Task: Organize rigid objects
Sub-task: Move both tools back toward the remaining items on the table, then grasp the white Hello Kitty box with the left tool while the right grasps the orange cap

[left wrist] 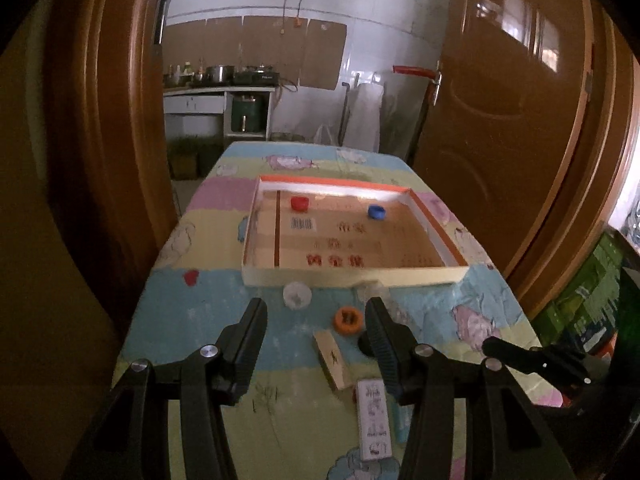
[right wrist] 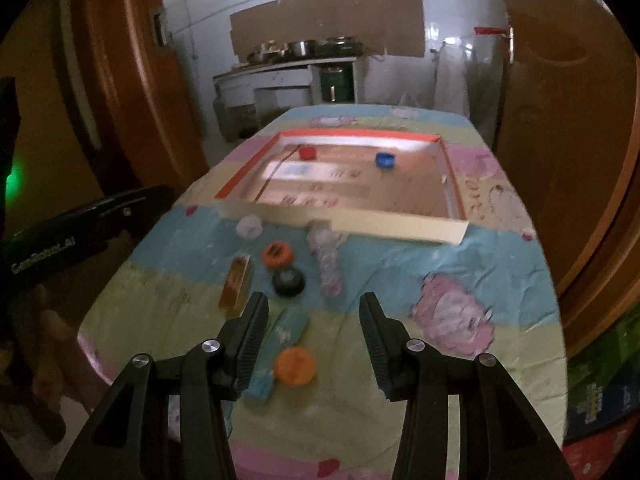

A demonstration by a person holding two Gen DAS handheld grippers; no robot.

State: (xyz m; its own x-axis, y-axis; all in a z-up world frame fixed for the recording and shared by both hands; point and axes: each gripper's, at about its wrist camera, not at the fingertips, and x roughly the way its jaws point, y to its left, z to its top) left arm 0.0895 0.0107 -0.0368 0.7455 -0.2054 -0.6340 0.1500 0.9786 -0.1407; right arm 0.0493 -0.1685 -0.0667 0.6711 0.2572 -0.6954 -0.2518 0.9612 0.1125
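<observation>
A shallow cardboard tray (left wrist: 352, 274) (right wrist: 392, 229) lies on the table with a red cap (left wrist: 299, 203) (right wrist: 307, 153) and a blue cap (left wrist: 376, 212) (right wrist: 385, 159) inside. In front of it lie a white cap (left wrist: 297, 296) (right wrist: 249, 226), an orange ring cap (left wrist: 349, 320) (right wrist: 277, 254), a black cap (right wrist: 288, 281), a wooden block (left wrist: 332, 360) (right wrist: 237, 282), a white printed block (left wrist: 373, 420), a light blue block (right wrist: 280, 344), an orange cap (right wrist: 295, 365) and a clear plastic piece (right wrist: 326, 256). My left gripper (left wrist: 316, 308) and right gripper (right wrist: 314, 304) hover open above these, holding nothing.
The table wears a pastel cartoon cloth (left wrist: 208, 296) (right wrist: 460, 280). Brown doors (left wrist: 512, 128) flank it, with a kitchen counter (left wrist: 218, 92) behind. Green boxes (left wrist: 592, 296) stand at the right. The other gripper (left wrist: 532, 360) (right wrist: 80, 232) shows at each view's side.
</observation>
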